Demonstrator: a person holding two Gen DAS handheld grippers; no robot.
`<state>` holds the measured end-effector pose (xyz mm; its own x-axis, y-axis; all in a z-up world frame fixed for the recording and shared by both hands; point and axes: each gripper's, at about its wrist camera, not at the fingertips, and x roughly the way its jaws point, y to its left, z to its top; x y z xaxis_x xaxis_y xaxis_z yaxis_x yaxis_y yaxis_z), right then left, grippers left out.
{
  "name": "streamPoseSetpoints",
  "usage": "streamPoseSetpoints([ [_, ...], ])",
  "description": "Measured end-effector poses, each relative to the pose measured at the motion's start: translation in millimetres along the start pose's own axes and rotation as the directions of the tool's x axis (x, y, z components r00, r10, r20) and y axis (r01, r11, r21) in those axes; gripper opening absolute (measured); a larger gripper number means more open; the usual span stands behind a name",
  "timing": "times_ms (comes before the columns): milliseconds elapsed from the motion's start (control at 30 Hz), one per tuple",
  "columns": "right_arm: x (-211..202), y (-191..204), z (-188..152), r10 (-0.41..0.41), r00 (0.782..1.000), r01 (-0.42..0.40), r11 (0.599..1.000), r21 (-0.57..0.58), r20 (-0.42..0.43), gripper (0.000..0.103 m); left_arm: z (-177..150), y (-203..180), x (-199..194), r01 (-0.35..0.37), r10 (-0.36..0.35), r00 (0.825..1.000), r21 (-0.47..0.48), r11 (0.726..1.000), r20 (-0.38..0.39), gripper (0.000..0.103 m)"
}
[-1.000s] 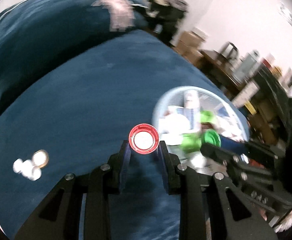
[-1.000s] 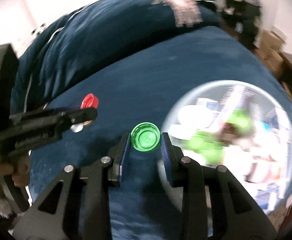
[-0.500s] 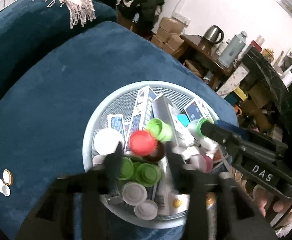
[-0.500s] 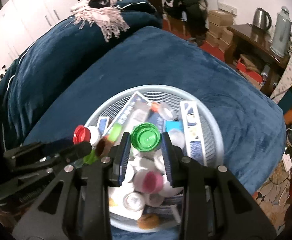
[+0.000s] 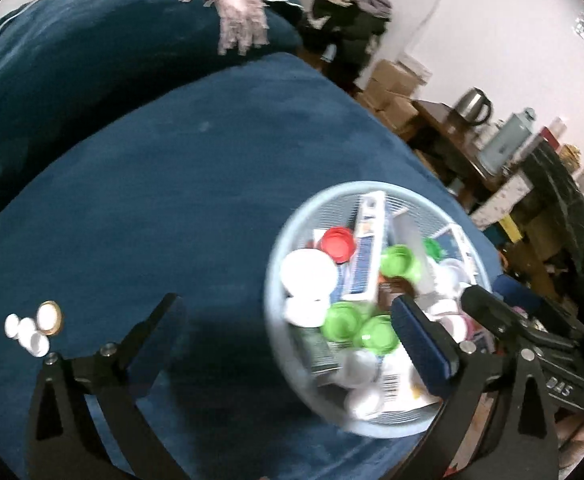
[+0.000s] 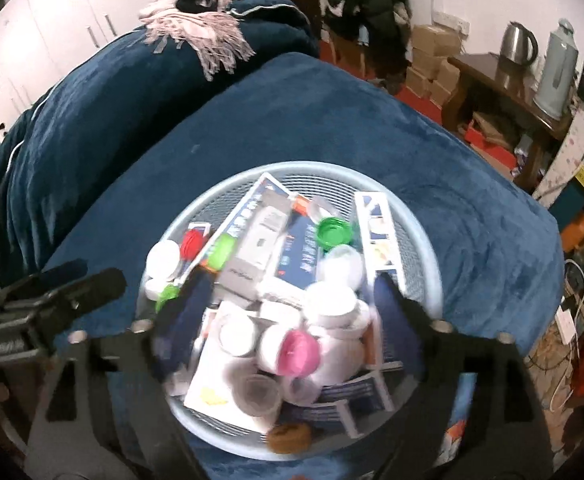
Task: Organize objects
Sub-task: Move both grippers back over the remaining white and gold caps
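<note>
Both grippers now stand wide open and hold nothing: half a second ago the left gripper [image 5: 287, 322] was carrying a red cap and the right gripper [image 6: 292, 306] a green cap, and now both caps lie in the basket [image 6: 428, 248]. The right gripper hangs directly above the basket, its jaws spread over the pile of white lids, with a pink cap [image 6: 298, 352] nearest to it. Further in, the green cap [image 6: 334, 232] rests on the boxes near the far rim. In the left wrist view the red cap [image 5: 336, 243] lies beside a big white lid [image 5: 309, 274] at the far left side of the basket, and the left gripper is shifted to the left, so only its right finger [image 5: 422, 340] reaches over the basket. I judge this pair of drops as finished. Near the left edge of the blue blanket [image 5: 171, 200], a few small caps [image 5: 35, 326] are left outside the basket, well apart from it; they are probably the next things to collect.
</note>
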<state>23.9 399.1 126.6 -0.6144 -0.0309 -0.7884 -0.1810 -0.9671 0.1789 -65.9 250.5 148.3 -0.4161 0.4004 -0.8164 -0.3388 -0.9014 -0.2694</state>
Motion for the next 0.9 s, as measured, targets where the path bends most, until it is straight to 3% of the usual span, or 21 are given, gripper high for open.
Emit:
streamPoseSetpoints([
  [133,0.1,25.0,2.3,0.005,1.0,-0.005,0.998,-0.064,0.008,0.091,-2.8,26.4,-8.8,-0.067,0.067,0.998,0.001,0.998,0.01,0.102],
  [200,0.9,42.2,2.7,0.019,1.0,-0.018,0.995,-0.1,0.012,0.102,-4.7,44.9,-14.5,-0.097,0.097,0.995,-0.001,0.995,0.012,0.102],
  [367,7.8,93.7,-1.5,0.081,0.997,-0.077,0.979,-0.19,0.016,0.103,-19.1,118.4,-24.0,-0.197,0.197,0.98,-0.077,0.977,-0.001,0.102],
  [567,37.8,172.5,-23.6,0.154,0.986,-0.166,0.923,-0.348,-0.062,0.103,-57.9,226.1,-21.8,-0.29,0.277,0.957,-0.3,0.909,-0.087,0.102],
  [733,79.6,229.8,-48.7,0.179,0.971,-0.232,0.871,-0.432,-0.159,0.103,-82.0,283.5,-29.7,-0.353,0.339,0.935,-0.364,0.862,-0.103,0.102],
  [900,129.5,267.3,-61.9,0.146,0.965,-0.236,0.849,-0.473,-0.22,0.103,-97.0,319.4,-37.5,-0.388,0.371,0.92,-0.419,0.821,-0.125,0.102],
])
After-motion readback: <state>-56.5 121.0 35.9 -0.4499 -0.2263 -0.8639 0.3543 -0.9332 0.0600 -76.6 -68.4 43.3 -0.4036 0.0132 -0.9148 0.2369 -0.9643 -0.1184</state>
